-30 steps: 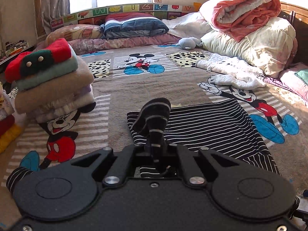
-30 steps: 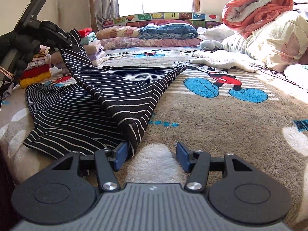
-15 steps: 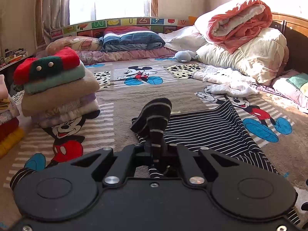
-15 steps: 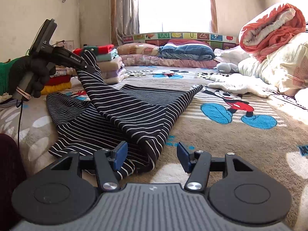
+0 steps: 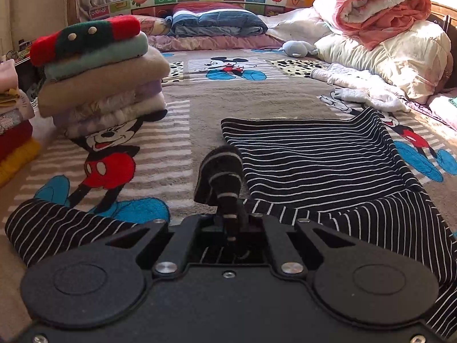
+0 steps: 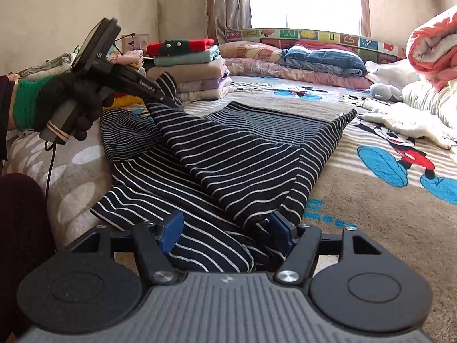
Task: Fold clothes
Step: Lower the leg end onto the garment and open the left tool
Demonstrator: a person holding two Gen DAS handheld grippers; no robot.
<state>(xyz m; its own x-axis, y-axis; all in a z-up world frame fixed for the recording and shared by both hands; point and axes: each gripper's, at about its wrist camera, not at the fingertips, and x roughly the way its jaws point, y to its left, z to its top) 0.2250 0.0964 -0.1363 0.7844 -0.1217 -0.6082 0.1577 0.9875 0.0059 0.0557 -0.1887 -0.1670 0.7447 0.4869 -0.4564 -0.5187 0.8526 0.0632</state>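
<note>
A black garment with thin white stripes lies partly folded on the Mickey Mouse bedspread; it also shows in the right wrist view. My left gripper is shut on a bunched edge of the striped garment and holds it lifted; it also shows in the right wrist view, held by a black-gloved hand. My right gripper is open, its blue pads on either side of the garment's near corner, which lies between them.
A stack of folded clothes topped by a red and green piece stands at the left, with another pile beside it. Pillows and rolled quilts fill the right and far side. A white garment lies near them.
My left gripper has carried the pinched edge lower and towards the stack side. My right gripper has moved left over the garment's near corner, which now lies between its open pads.
</note>
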